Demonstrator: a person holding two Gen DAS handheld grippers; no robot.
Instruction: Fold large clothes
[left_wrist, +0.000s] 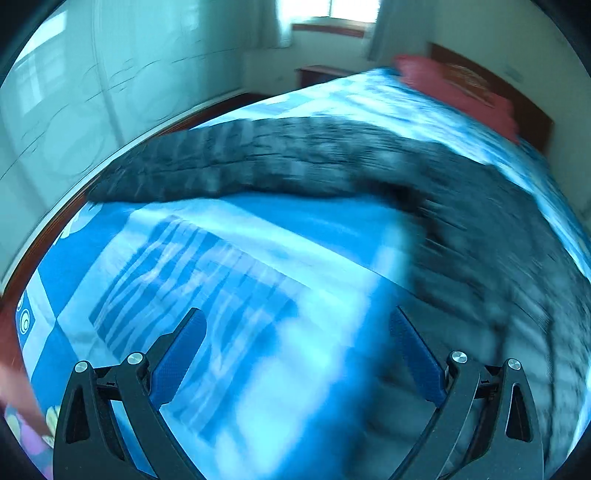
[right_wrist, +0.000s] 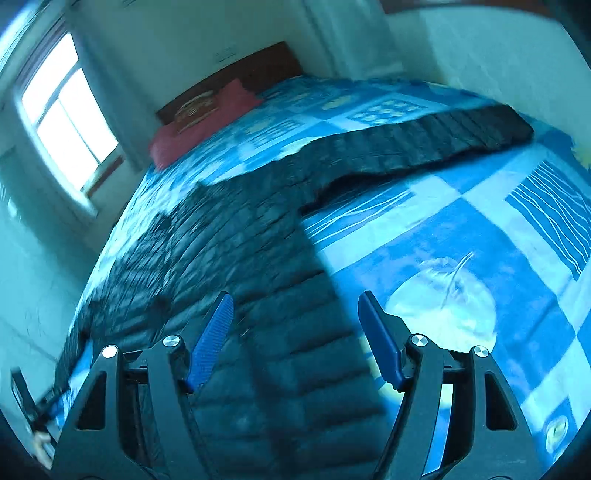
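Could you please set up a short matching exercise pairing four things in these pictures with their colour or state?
Things:
1. jacket
2. pillow
3. bedspread
4. right gripper

Descriptions:
A. red, lying by the headboard
B. blue and white patchwork
C. open, holding nothing
D. dark and quilted, spread on the bed

Pairs: 1-D, 2-A, 3-B, 4-C

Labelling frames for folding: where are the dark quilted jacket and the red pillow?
dark quilted jacket (right_wrist: 266, 236), right wrist view, on its body.
red pillow (left_wrist: 454, 88), left wrist view, on its top face.
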